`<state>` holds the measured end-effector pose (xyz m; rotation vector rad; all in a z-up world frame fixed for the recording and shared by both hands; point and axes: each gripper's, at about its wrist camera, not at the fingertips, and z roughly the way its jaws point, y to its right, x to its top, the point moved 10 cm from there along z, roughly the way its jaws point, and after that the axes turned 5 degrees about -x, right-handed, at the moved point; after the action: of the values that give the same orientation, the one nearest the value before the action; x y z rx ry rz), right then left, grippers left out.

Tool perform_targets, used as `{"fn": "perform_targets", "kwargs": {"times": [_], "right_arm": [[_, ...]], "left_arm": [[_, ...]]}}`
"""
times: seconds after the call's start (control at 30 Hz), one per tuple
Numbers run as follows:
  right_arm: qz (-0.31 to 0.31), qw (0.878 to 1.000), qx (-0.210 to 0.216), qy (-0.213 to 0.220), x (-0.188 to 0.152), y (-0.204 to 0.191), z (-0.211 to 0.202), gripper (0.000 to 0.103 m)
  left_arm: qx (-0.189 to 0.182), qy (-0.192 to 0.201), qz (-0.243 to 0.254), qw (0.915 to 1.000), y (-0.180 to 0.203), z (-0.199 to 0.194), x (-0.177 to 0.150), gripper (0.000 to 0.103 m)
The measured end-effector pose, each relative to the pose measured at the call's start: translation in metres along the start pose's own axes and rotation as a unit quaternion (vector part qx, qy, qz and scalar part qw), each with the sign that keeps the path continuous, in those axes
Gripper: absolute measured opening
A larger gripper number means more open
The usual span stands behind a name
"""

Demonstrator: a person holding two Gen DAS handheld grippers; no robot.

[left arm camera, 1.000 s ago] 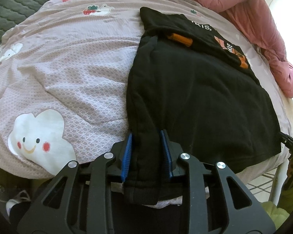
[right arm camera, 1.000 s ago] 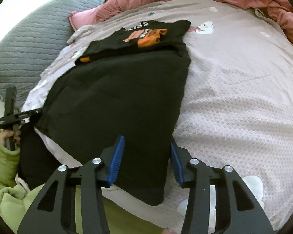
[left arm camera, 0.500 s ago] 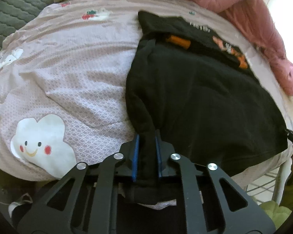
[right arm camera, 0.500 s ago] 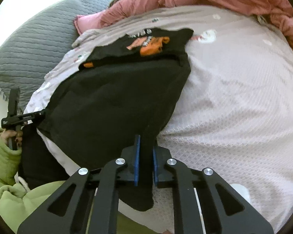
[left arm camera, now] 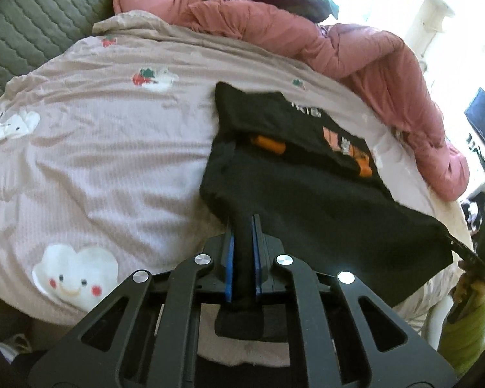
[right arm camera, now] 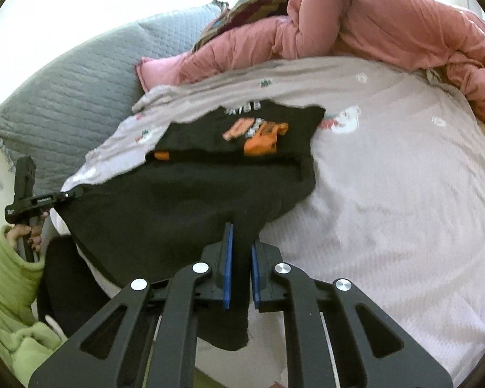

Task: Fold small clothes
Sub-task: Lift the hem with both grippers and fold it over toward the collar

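A small black shirt (left arm camera: 323, 200) with an orange print (left arm camera: 346, 148) lies on the bed, its far part folded over. My left gripper (left arm camera: 242, 226) is shut on the near left corner of its hem. My right gripper (right arm camera: 241, 232) is shut on the near right corner of the same shirt (right arm camera: 177, 207). Both corners are lifted off the bed, and the near edge hangs stretched between them. The right gripper shows at the right edge of the left wrist view (left arm camera: 468, 255), the left gripper at the left of the right wrist view (right arm camera: 38, 200).
The bed has a pinkish-grey sheet (left arm camera: 97, 161) with cloud prints. A bunched pink duvet (left arm camera: 355, 51) lies along the far side. A grey quilted pillow (right arm camera: 71, 97) lies at the head. My green sleeve (right arm camera: 13, 278) is at lower left.
Both grippers have closed on the shirt's near corners and lifted them up and forward. The near edge has come off the bed.
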<state>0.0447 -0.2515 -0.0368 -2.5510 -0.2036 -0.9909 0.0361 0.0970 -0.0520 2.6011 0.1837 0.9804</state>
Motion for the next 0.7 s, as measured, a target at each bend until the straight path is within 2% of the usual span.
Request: {"fn": "perform_targets", "kwargs": {"times": [0.23,0.7], "right_arm": [[0.024,0.999,-0.004,0.046,0.047,0.012,0.006,0.008],[0.041,0.995,-0.032,0.08,0.121,0.037,0.052,0.008]], "left_arm": [[-0.006,0.009,-0.014,0.9998,-0.002,0.019,0.032,0.003],[-0.038,0.054,-0.067,0.9955,-0.017,0.055,0.126,0.003]]}}
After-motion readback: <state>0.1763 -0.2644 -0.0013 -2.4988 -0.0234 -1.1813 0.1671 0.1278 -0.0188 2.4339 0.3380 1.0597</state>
